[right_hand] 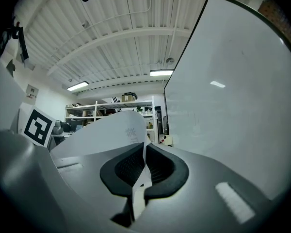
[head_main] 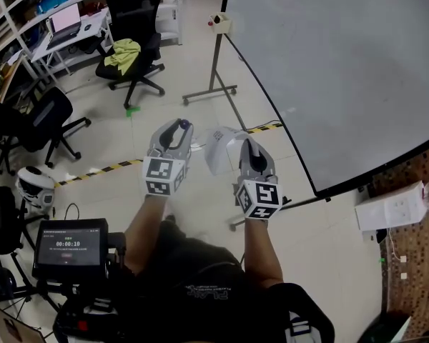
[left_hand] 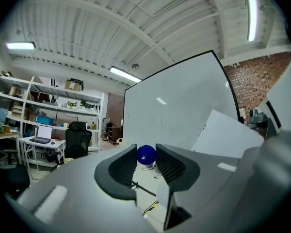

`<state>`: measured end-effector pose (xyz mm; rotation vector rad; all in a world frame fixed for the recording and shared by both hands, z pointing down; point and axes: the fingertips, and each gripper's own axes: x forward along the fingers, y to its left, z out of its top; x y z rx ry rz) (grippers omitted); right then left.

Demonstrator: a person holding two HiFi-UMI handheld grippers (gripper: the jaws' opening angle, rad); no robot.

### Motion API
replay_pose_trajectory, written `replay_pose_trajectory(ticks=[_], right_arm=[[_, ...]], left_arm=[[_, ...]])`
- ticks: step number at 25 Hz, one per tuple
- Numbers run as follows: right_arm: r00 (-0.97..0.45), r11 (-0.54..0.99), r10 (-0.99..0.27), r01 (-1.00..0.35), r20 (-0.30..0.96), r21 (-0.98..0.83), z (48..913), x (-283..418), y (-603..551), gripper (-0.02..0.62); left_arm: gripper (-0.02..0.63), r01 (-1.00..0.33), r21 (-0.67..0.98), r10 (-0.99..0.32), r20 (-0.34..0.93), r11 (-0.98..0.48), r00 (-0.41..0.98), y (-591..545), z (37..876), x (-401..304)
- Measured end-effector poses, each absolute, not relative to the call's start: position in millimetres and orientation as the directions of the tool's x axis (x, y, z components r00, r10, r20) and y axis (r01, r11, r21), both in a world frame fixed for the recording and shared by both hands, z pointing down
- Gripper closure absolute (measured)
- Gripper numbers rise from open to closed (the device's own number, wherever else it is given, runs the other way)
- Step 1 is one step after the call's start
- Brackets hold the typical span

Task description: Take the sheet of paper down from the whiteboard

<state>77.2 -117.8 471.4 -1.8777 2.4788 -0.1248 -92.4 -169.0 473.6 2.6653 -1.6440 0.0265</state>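
My right gripper (head_main: 247,143) is shut on the white sheet of paper (head_main: 219,148), which curls up and to the left, off the whiteboard (head_main: 343,63). In the right gripper view the sheet (right_hand: 111,135) runs edge-on between the closed jaws of the right gripper (right_hand: 144,150), with the bare whiteboard (right_hand: 233,91) to the right. My left gripper (head_main: 181,126) is level beside it, shut on a small blue round magnet (head_main: 185,124). In the left gripper view the magnet (left_hand: 146,155) sits between the pads of the left gripper (left_hand: 146,160), and the sheet (left_hand: 228,135) shows at the right.
The whiteboard's metal stand (head_main: 214,77) reaches across the floor. Black office chairs (head_main: 132,41) and a desk with a laptop (head_main: 66,20) stand at the back left. Yellow-black tape (head_main: 100,170) crosses the floor. A small screen (head_main: 70,245) is at lower left, a white box (head_main: 390,209) at right.
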Motion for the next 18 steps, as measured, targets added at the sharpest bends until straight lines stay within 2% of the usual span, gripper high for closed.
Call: replay_pose_trajectory(ticks=[14,18], right_arm=[[-0.283,0.28,-0.959,-0.957,0.033,-0.072,474.0,67.9,-119.6,0.581],[-0.295,0.291,-0.955,-0.951,0.027,-0.1,470.0,67.1,-117.2,0.581]], left_arm=[[0.483,-0.902,0.008,-0.902,0.02,-0.431,0.432,-165.3,472.8,-100.0],[0.483,-0.905,-0.036,-0.906,0.016,-0.423,0.423,-161.1,467.8,-96.9]])
